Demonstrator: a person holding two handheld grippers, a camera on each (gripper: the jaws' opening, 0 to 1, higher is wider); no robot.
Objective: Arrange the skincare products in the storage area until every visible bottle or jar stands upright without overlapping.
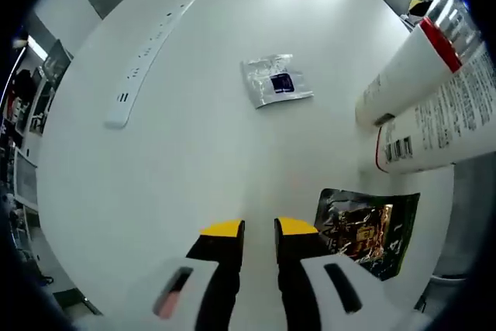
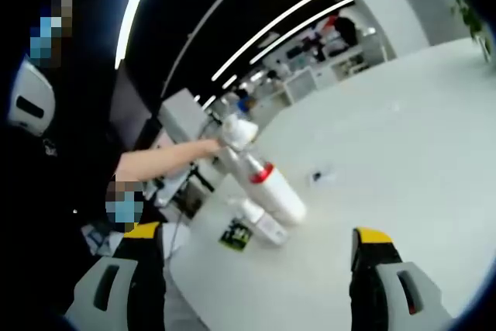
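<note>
While two white tubes (image 1: 434,106) lie tipped on the surface (image 1: 194,153) ahead-right of the left gripper (image 1: 259,228) (nearly closed, empty), nothing stands yet; the right gripper (image 2: 256,242) is wide open, empty.

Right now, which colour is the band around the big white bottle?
Red. The band on the big white bottle shows best in the right gripper view.

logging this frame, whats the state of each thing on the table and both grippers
large white tube: lying on its side
red-banded tube: tilted, resting over the large white tube
clear sachet: flat, apart from the tubes
dark foil sachet: flat, near table edge
power strip: flat
left gripper: jaws nearly closed, empty
right gripper: jaws wide, empty
</note>
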